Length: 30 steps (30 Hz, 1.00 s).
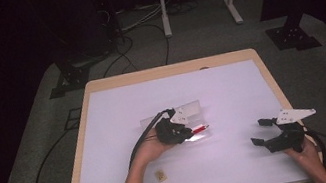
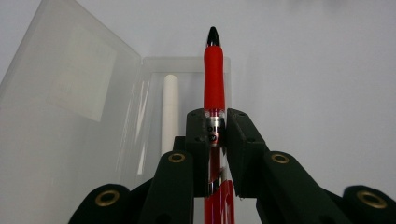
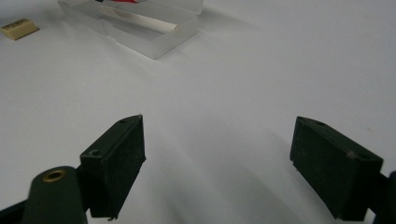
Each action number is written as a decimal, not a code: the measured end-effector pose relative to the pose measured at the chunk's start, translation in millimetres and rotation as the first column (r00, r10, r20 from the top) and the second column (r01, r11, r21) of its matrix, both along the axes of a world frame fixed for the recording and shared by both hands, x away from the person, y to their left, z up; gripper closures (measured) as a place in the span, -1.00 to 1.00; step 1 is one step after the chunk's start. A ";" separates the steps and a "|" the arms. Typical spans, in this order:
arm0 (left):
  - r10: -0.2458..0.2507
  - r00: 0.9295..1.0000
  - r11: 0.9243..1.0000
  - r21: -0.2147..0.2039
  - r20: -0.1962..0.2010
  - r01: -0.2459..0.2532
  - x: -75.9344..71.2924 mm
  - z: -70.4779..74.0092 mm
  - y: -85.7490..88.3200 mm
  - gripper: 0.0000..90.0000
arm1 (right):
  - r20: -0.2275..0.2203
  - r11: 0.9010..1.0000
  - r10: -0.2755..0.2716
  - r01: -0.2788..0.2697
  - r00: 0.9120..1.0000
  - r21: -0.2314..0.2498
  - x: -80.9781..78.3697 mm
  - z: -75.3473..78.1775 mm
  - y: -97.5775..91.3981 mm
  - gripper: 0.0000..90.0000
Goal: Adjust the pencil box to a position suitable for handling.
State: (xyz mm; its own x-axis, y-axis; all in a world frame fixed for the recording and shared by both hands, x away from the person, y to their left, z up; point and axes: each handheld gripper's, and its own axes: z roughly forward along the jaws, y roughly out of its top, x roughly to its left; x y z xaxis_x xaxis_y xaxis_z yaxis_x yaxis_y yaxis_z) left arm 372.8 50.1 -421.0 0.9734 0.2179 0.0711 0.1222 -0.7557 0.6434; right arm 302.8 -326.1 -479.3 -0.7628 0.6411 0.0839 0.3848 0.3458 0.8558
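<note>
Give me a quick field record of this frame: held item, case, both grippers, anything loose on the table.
held item: red pen, black tip pointing away from the left gripper
left gripper: shut on the pen's barrel, above the open case
case: clear plastic pencil case, lid open, on the table
inside case: white stick-shaped item, lying lengthwise
right gripper: jaws wide open, nothing between them, over bare table
loose item: small beige eraser near the front edge, apart from the case

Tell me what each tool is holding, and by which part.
The left tool is shut on the red pen, gripping its clear barrel just behind the red grip, tip pointing away over the open clear case. The right tool stands open and holds nothing.
</note>
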 end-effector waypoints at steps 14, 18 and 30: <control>0.011 1.000 1.000 0.023 -0.007 -0.011 6.8 -8.4 -0.2 0.77 | 0.002 1.000 0.000 0.000 1.000 0.000 -0.1 0.0 0.0 -0.62; 0.010 1.000 0.999 0.035 -0.014 -0.009 8.2 -11.9 -1.2 0.77 | 0.002 1.000 0.001 -0.001 1.000 0.000 -0.1 0.0 0.0 -0.62; 0.015 0.999 0.999 0.052 -0.031 -0.013 11.1 -17.4 -2.2 0.77 | 0.001 1.000 0.001 -0.001 1.000 0.000 0.0 0.0 0.0 -0.62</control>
